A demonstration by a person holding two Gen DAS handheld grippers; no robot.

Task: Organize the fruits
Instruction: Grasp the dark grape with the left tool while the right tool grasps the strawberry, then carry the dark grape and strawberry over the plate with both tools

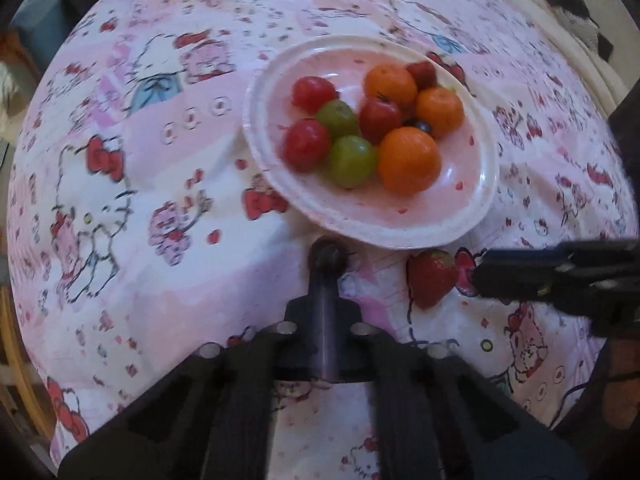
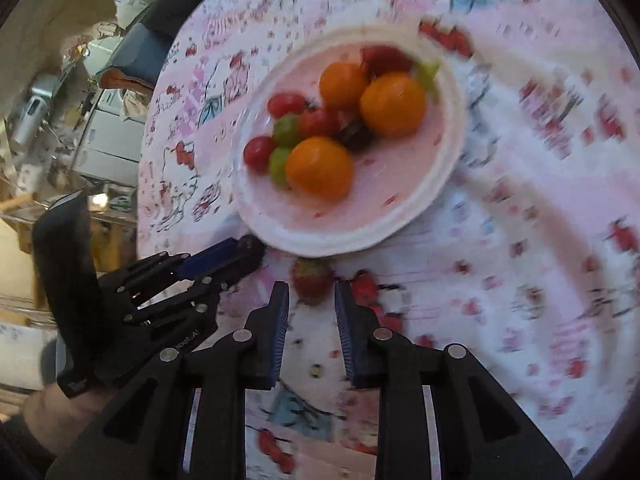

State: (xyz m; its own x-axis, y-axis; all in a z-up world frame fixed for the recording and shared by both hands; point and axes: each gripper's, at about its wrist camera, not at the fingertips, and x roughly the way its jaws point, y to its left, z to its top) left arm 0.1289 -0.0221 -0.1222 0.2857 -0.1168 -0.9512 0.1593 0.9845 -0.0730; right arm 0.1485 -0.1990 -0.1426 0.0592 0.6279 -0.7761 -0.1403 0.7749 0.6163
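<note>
The left tool [image 1: 329,258] is seen from its own camera with the fingers brought fully together, their tips meeting just below the near rim of the white plate [image 1: 486,184]; nothing can be made out between them. The plate rests on a counter covered by a pink cartoon-print cloth [image 1: 140,184] and is filled with three oranges [image 1: 408,160], red tomatoes [image 1: 306,144], two green grapes [image 1: 352,160] and a dark berry, tightly packed. A loose strawberry [image 1: 432,278] lies on the cloth just below the plate's rim, between the left tool's tips and the right tool [image 1: 486,276], which enters from the right edge.

In the right wrist view, the right tool [image 2: 311,296] is held with its blue-padded fingers a narrow gap apart. The strawberry [image 2: 311,280] sits on the cloth [image 2: 540,208] right at the fingertips, in line with the gap; whether the pads touch it cannot be told. The plate [image 2: 436,196] lies just beyond. The left tool [image 2: 250,254], closed, is seen at the plate's near-left edge, held by a hand [image 2: 60,408].
</note>
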